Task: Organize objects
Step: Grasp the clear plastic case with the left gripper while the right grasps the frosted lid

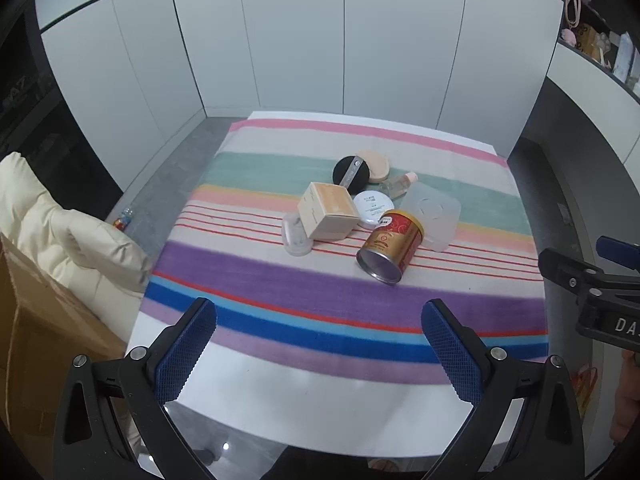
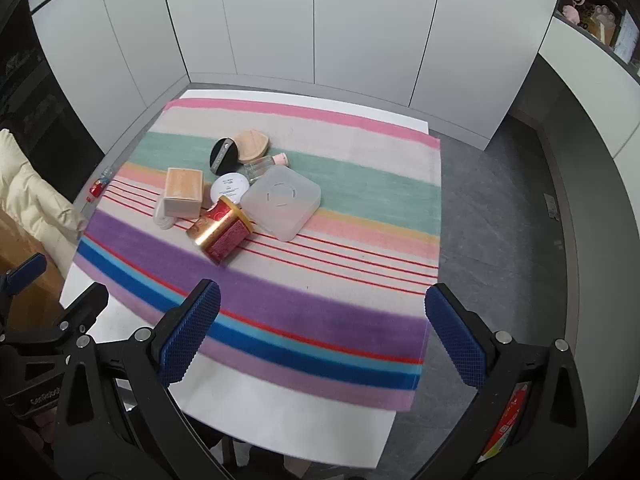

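Left gripper and right gripper: jaws spread wide, empty, over near cloth edge. Clutter well ahead, mid-cloth: red can on its side, beige box. Labels unreadable.

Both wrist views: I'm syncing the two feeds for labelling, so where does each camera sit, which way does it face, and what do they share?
Left wrist: on the left gripper, at the table's near edge, looking forward and down over the striped cloth at the clutter; its own open jaws show, plus the right gripper at the right edge.
Right wrist: on the right gripper, further right, facing likewise; open jaws show, left gripper at left.
Shared: cloth, red can lying on its side, beige box, clear lid.
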Demonstrator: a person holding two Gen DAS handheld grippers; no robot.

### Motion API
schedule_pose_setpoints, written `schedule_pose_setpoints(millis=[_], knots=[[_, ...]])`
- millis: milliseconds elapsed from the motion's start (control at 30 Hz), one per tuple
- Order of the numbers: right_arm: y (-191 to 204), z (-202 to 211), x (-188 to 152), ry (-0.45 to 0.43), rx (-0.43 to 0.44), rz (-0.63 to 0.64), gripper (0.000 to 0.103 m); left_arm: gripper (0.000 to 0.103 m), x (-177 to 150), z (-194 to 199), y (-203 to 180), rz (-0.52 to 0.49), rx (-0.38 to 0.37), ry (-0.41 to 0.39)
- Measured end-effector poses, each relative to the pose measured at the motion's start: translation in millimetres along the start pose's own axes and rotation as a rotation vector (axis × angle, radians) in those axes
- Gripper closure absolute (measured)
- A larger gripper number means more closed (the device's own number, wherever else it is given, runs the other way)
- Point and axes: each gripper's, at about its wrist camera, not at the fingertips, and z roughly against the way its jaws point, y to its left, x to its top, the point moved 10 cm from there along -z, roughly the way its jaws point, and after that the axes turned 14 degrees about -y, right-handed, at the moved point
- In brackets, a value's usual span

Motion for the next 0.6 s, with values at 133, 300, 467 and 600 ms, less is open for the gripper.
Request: schedule_pose_setpoints(millis=[133,300,467,600], knots=[[2,-23,-2,0.026,0.012,0.004,0.001,0.001,0,-17,1,0.001,0.004,0.007],[7,-51,-4,0.041,0.025,0.037,0.001,0.002,-7,-47,13,0.019,0.03,0.041],[10,-79,-11,0.067,0.039,0.041,0.001,0.006,-15,-77,21,0.038,0.042,0.074],[10,-100,-16,0.091,0.042,0.038,0.003,0.01,-20,-102,27,0.039,0.048,0.094]])
